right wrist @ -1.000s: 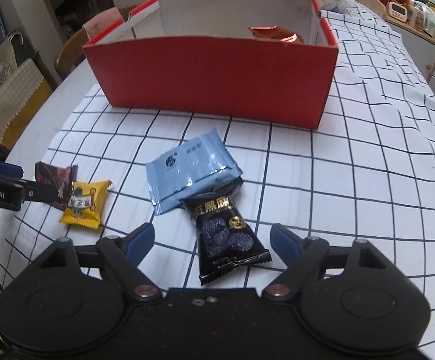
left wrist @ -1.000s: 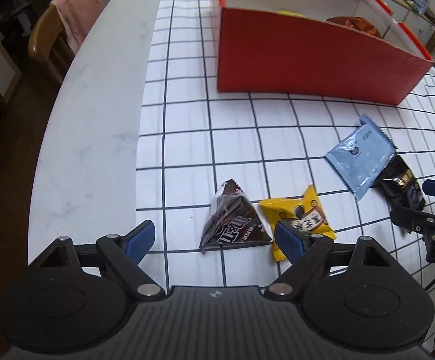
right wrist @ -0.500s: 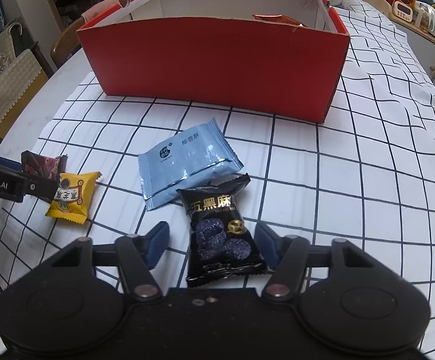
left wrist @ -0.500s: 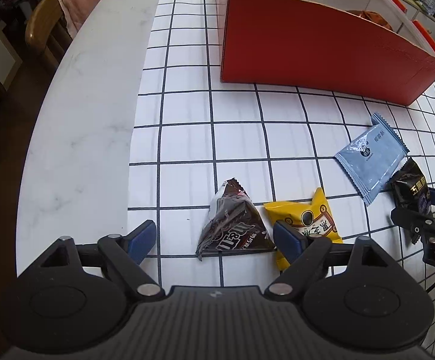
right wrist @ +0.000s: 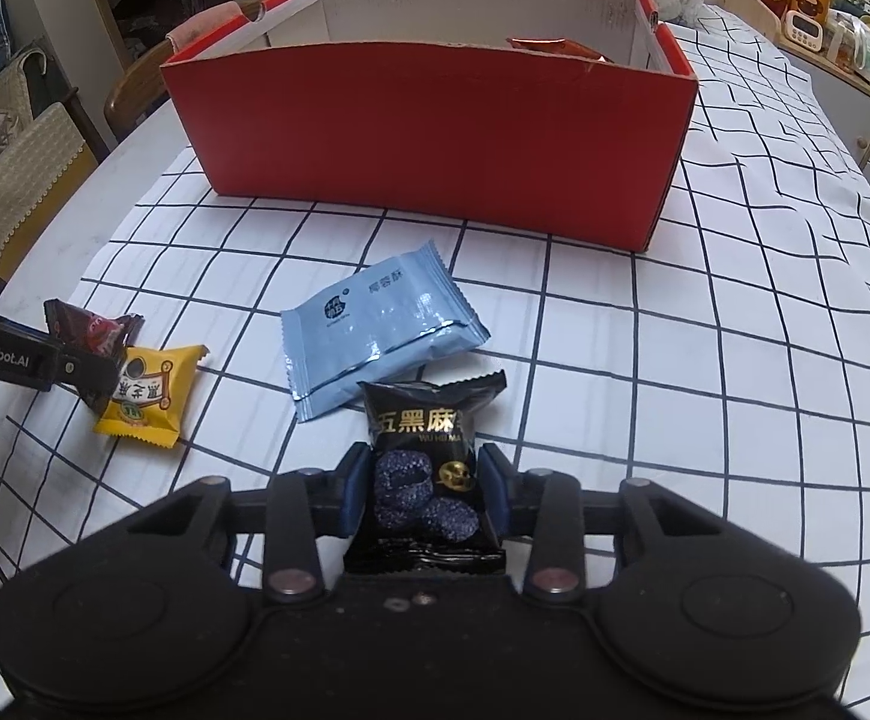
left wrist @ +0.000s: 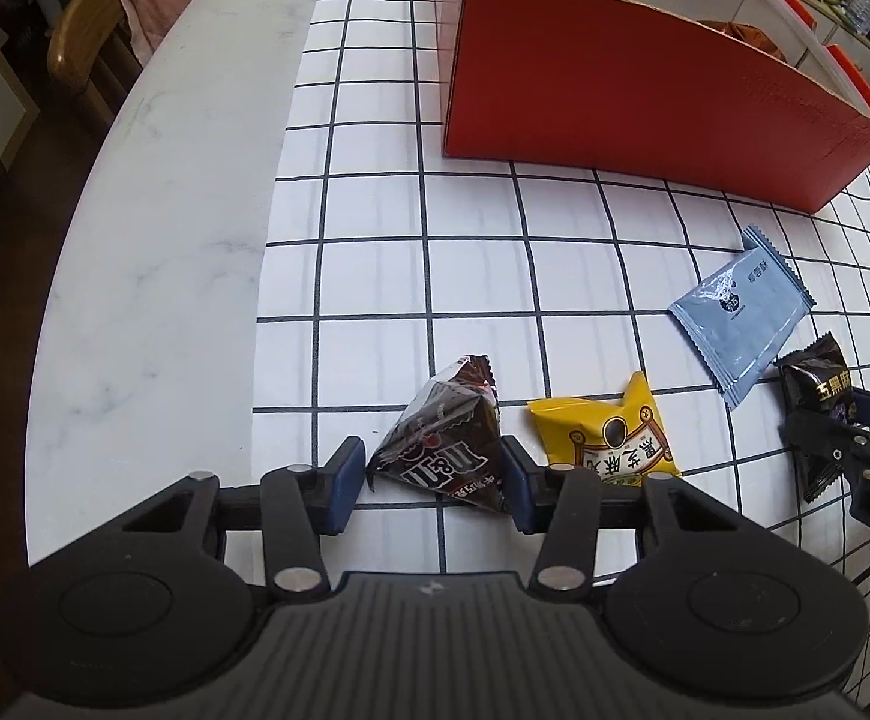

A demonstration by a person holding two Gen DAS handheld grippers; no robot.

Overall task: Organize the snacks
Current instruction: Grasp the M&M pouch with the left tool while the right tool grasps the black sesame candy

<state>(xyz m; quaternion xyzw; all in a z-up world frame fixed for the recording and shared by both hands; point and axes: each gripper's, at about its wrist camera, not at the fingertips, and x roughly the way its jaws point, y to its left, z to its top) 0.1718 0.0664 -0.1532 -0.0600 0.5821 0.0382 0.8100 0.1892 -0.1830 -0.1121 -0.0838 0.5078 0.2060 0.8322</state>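
A brown M&M's pack (left wrist: 441, 432) lies on the checked cloth between the blue pads of my left gripper (left wrist: 432, 474); its jaws are closing and both pads touch the pack's sides. My right gripper (right wrist: 423, 480) is shut on a black sesame snack pack (right wrist: 423, 438), which lies flat on the cloth. A yellow pack (left wrist: 609, 438) lies just right of the M&M's pack. A pale blue pack (right wrist: 375, 330) lies beyond the black one, its corner under it. The red box (right wrist: 435, 132) stands open at the back with an orange pack (right wrist: 555, 48) inside.
The bare marble table (left wrist: 153, 240) runs left of the cloth to a curved edge. A wooden chair with a pink towel (left wrist: 117, 18) stands beyond that edge. A shelf of jars and small items (right wrist: 825, 18) is at the far right.
Both grippers have narrowed from wide open. The left pads have come in against the M&M's pack. The right pads have shut on the black pack.
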